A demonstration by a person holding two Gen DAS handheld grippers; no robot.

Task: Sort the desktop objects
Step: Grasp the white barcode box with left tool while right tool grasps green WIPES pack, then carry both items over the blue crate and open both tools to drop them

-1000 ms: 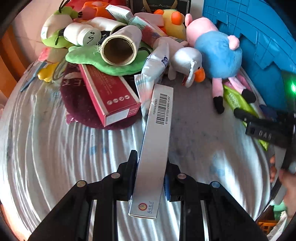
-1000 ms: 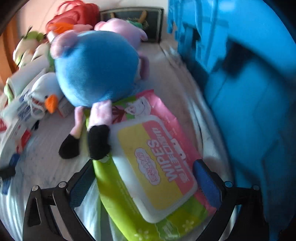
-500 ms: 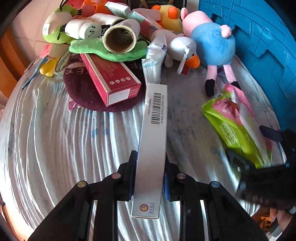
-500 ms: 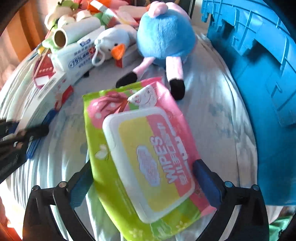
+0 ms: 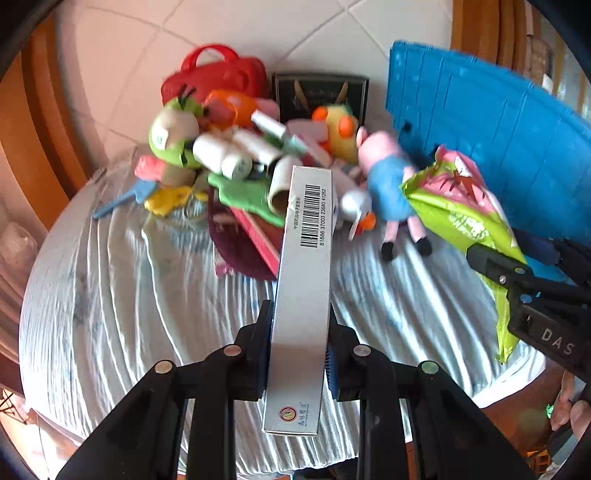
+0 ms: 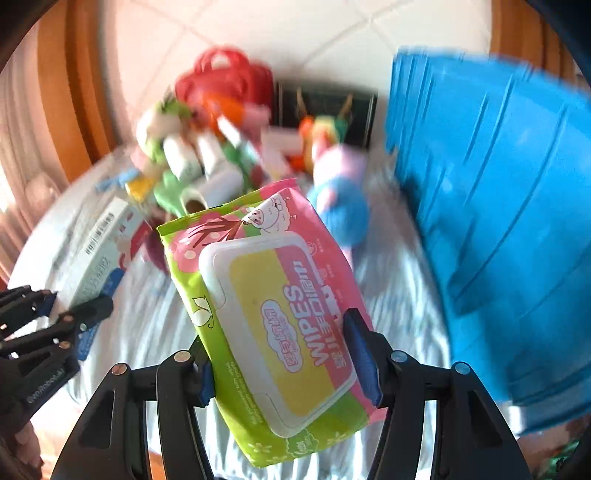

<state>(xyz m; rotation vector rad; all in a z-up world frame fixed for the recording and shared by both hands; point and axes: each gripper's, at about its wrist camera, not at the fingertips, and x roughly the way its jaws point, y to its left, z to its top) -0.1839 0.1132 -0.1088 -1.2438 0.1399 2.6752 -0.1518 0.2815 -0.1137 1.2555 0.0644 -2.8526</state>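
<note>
Gleaming silver barcoded box [image 5: 303, 280], unopened.

Long silver box [image 5: 303, 288] and green-pink wipes pack [image 6: 280, 321], both aloft.

White tiled wall [image 5: 332, 33] is sitting behind the desk's far edge. Wooden panelling [image 5: 44, 122] is running along the left, wooden trim [image 5: 476, 26] at the top right. Rippled pale cloth [image 5: 110, 295] is covering the desk, daylight washing over it.
</note>
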